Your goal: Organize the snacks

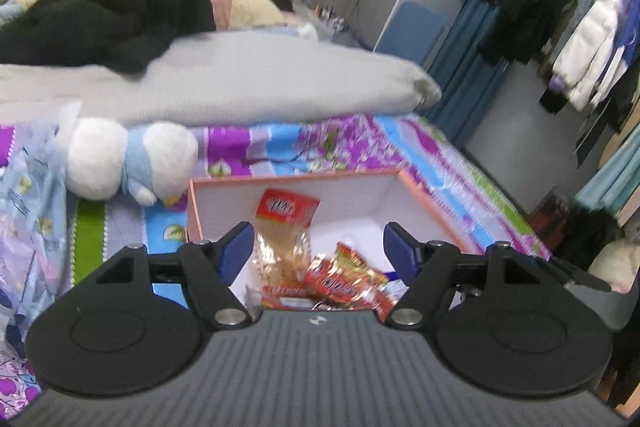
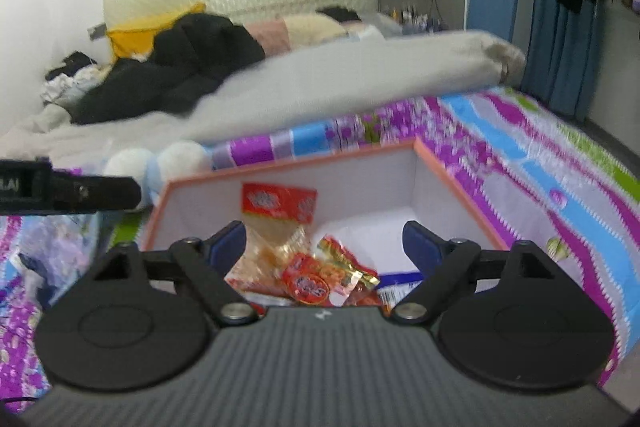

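Both empty: left hand-held gripper and right hand-held gripper, jaws apart, over the pink-rimmed box at lower centre. Snack packets already inside. Judged between placements; next, fetch the bag at left frame edge on the bed.

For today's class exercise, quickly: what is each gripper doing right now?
Left gripper: open, holding nothing.
Right gripper: open, holding nothing.

I see the pink box open on top, so I can reach in. Snack packs fill its near floor. A plush toy sits just beside its left wall.
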A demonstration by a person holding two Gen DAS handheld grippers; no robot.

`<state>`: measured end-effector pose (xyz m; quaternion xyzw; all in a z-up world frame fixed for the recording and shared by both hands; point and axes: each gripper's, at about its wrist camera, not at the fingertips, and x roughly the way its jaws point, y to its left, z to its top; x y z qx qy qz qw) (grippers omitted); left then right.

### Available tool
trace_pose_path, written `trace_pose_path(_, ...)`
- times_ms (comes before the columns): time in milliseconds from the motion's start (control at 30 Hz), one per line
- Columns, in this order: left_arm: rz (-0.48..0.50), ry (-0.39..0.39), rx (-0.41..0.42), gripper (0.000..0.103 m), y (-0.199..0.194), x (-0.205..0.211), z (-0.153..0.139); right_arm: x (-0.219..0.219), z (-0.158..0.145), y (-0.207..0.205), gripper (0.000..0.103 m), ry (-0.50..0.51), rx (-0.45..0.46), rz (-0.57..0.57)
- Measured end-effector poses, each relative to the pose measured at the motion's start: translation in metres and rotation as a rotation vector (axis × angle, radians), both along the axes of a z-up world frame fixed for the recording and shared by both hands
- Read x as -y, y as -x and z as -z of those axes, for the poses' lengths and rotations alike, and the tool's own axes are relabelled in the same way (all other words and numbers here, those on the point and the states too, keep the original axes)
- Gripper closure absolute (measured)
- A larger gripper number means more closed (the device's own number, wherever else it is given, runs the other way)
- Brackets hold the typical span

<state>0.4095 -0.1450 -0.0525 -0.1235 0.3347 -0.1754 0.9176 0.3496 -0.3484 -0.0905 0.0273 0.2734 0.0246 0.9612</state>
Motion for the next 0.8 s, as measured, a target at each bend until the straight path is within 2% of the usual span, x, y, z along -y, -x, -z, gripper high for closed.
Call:
trace_pose_path(167, 0.014, 0.013, 0.081, 0.026, 0.035, -0.007, -0.042, -0.009, -0.035, 0.030, 0.016, -0.002, 0.073, 0.003)
trace_pose_path(300, 0.018, 0.010, 0.125, 0.012, 0.064, -0.017, -0.066, -0.018, -0.057, 0.054, 0.016, -0.007, 0.130, 0.007)
trace_pose_path(433, 0.044, 0.039, 0.155, 0.006, 0.097, -0.032, -0.085, -0.028, -0.074, 0.076, 0.016, -0.015, 0.172, 0.009)
trace_pose_path(567, 0.034, 0.020, 0.173, 0.002, 0.130, -0.042, -0.096, -0.037, -0.084, 0.102, 0.016, -0.023, 0.202, 0.014)
trace_pose_path(800, -0.009, -0.036, 0.160, 0.001, 0.180, -0.056, -0.094, -0.037, -0.085, 0.145, 0.016, -0.077, 0.213, 0.013)
